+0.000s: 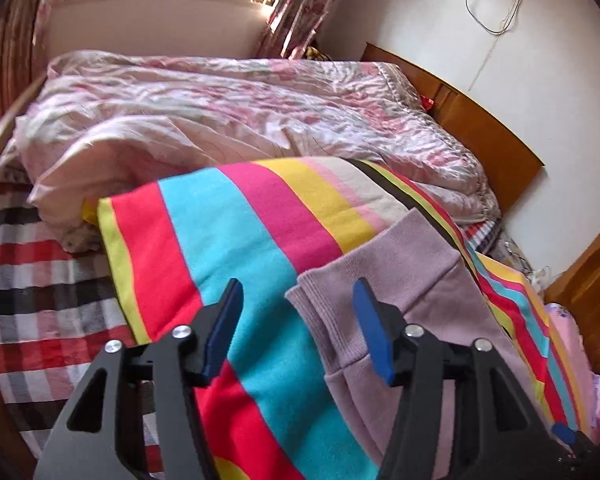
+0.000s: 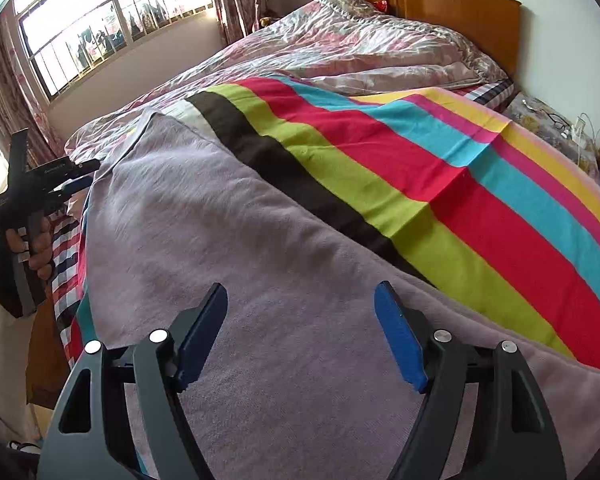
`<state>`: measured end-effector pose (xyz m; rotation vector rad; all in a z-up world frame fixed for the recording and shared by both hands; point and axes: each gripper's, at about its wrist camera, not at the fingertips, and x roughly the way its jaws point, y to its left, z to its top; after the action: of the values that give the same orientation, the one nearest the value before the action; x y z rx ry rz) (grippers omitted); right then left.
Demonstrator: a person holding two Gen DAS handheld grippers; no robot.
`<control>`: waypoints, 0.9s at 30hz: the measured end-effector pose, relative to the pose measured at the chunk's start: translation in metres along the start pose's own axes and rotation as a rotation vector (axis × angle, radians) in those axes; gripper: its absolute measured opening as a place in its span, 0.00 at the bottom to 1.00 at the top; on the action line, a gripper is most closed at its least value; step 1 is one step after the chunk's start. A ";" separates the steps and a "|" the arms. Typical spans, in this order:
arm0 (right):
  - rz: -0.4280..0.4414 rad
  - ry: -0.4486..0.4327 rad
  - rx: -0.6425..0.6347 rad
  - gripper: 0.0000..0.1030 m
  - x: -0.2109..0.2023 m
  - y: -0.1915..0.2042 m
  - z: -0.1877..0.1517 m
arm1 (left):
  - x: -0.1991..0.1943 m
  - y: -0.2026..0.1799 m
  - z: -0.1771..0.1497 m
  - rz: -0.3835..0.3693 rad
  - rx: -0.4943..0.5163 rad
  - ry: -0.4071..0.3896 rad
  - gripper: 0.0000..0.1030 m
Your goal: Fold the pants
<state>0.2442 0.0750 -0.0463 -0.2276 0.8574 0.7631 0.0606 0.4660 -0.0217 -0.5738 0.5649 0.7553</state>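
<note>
Where pants (image 2: 260, 280) lie: striped blanket (image 2: 480, 200) (on bed).

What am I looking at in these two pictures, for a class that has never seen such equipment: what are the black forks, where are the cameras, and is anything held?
No robot here: a person carries a hand-held gripper in each hand, each with a camera looking along its two blue-padded fingers. One picture looks out from the left gripper, the other from the right gripper. The right view also shows the person's hand gripping the left tool. Lilac pants lie on a striped blanket spread over a bed with a floral quilt. Both grippers are open above the pants and hold nothing.
</note>
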 end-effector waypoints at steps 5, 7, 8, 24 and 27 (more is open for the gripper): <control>-0.177 -0.037 0.042 0.84 -0.060 -0.050 -0.029 | -0.069 -0.113 -0.027 -0.368 0.288 -0.032 0.98; -0.243 -0.008 0.102 0.84 -0.077 -0.077 -0.052 | -0.071 -0.173 -0.062 -0.538 0.453 0.112 0.98; -0.279 0.004 0.129 0.84 -0.085 -0.090 -0.065 | -0.071 -0.199 -0.083 -0.601 0.526 0.173 0.98; -0.593 0.051 0.463 0.84 -0.244 -0.210 -0.263 | -0.101 -0.463 -0.354 -0.797 1.170 0.437 0.98; -0.579 0.067 0.425 0.86 -0.240 -0.210 -0.293 | -0.099 -0.467 -0.360 -0.773 1.202 0.395 0.99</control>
<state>0.1140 -0.3366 -0.0793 -0.1117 0.9349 0.0276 0.2614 -0.0941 -0.0854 0.2233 0.9490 -0.4855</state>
